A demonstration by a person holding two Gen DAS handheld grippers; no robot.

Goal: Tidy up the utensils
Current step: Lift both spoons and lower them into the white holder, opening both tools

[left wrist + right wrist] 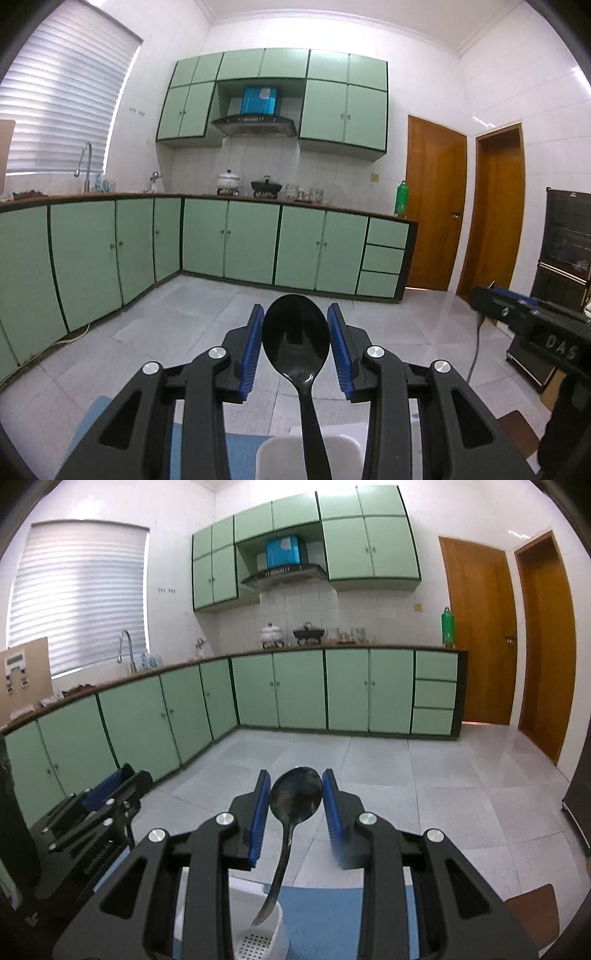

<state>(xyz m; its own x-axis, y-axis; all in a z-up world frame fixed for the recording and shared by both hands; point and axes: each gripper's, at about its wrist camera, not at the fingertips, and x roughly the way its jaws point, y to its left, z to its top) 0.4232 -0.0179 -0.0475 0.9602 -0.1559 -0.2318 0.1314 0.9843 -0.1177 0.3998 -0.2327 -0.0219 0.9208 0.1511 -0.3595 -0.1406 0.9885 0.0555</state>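
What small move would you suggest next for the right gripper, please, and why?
Probably lower the right gripper straight down. It holds a spoon by the bowl, handle hanging down, with the tip just above the white holder on the blue mat. A short descent should seat the handle inside before release.

Place: a home kitchen.
Storage: green cabinets lined two walls.
Cooking: pots sat under a range hood.
Water: a faucet stood, probably over a sink.
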